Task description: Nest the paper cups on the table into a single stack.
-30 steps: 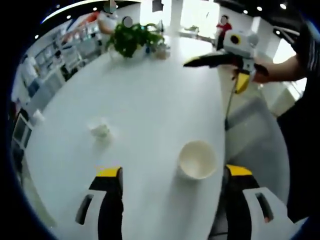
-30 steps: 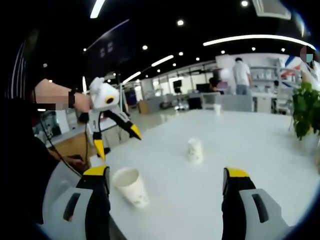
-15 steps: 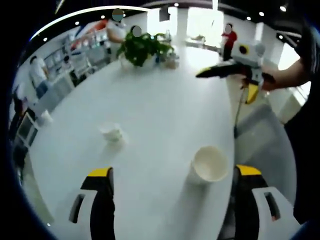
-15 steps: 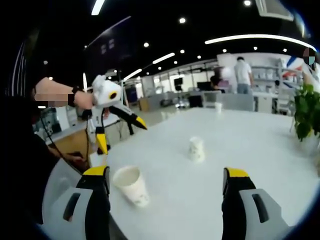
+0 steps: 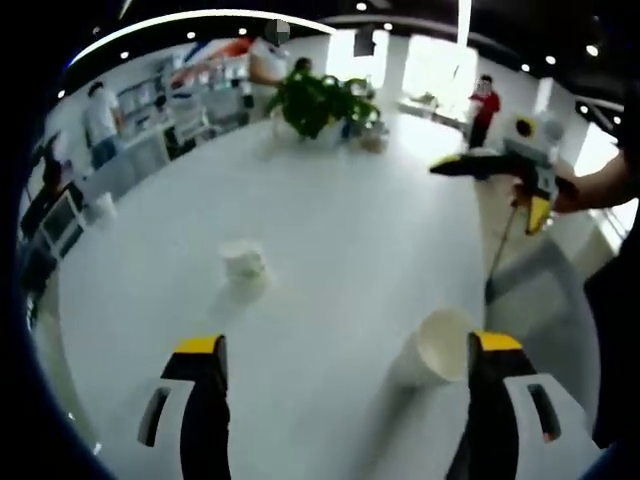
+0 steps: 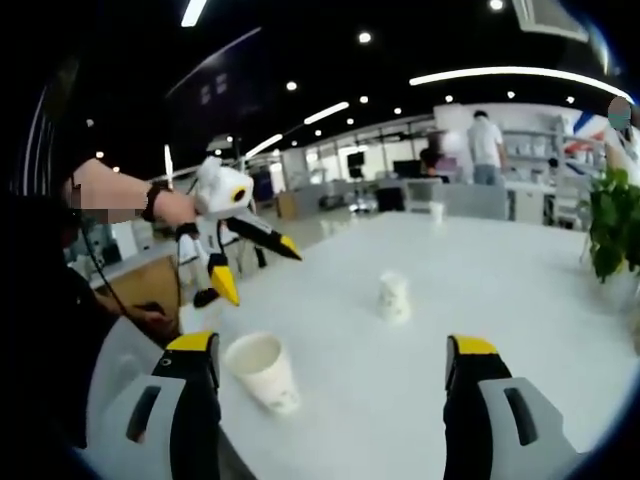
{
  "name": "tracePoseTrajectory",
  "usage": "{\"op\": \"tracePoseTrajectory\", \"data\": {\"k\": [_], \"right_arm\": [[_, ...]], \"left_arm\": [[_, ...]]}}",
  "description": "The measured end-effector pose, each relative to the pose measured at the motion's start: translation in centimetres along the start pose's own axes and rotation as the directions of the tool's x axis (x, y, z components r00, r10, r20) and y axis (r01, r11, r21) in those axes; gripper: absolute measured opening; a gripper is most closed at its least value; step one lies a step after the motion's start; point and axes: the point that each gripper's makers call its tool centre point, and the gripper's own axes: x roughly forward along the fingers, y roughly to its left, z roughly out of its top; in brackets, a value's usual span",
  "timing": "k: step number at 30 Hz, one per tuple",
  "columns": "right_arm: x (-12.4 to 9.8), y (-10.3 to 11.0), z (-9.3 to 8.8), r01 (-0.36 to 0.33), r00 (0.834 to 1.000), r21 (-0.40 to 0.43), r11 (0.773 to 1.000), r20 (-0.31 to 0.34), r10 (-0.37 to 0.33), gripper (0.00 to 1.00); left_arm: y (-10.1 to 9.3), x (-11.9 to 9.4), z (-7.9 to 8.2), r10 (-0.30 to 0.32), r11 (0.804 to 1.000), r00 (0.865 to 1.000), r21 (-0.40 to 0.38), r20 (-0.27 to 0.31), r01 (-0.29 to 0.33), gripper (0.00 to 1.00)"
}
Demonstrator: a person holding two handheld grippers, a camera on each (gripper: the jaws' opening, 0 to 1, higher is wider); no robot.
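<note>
So from where I sit, the left hand-held gripper has its jaws spread wide with nothing in them. Over at about 11 o'clock from it the small inverted cup stands mouth-down on the white worktop, well apart from everything. The open paper cup sits mouth-up right against the inside of the jaw at 4 o'clock, close to the worktop's near edge. My worry: that jaw looks about to touch the cup wall, and an empty paper cup is so light that a nudge could tip it or push it off the edge. Closing too hard would probably dent it too. The right hand-held gripper is also wide open and empty, with the same open cup just inside its 8 o'clock jaw, so I could end up clashing both tools on one cup. Versus a second ago, the left view has swung so the open cup slid from mid-gap over to the jaw, while the right view barely changed.
</note>
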Motion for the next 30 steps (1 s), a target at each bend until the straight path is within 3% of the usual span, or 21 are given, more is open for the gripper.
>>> {"op": "tracePoseTrajectory", "data": {"k": [6, 11, 14, 30], "right_arm": [[0.0, -0.3, -0.2, 0.008, 1.000, 0.004, 1.000, -0.011, -0.008, 0.92], [0.1, -0.6, -0.2, 0.017, 1.000, 0.001, 1.000, -0.015, -0.017, 0.92], [0.2, -0.7, -0.3, 0.020, 1.000, -0.005, 1.000, -0.024, -0.020, 0.92], [1.9, -2.1, -1.3, 0.066, 0.995, -0.032, 0.997, -0.068, -0.068, 0.92]], "left_arm": [[1.7, 0.9, -0.2, 0.031, 0.999, 0.999, -0.036, 0.014, -0.030, 0.98], [4.2, 1.5, 1.1, 0.094, 0.993, 0.991, -0.075, 0.093, -0.088, 0.98], [5.4, 2.1, 1.5, 0.117, 0.990, 0.987, -0.088, 0.110, -0.107, 0.97], [9.3, 6.7, 1.5, 0.144, 0.981, 0.975, -0.152, 0.172, -0.118, 0.93]]}}
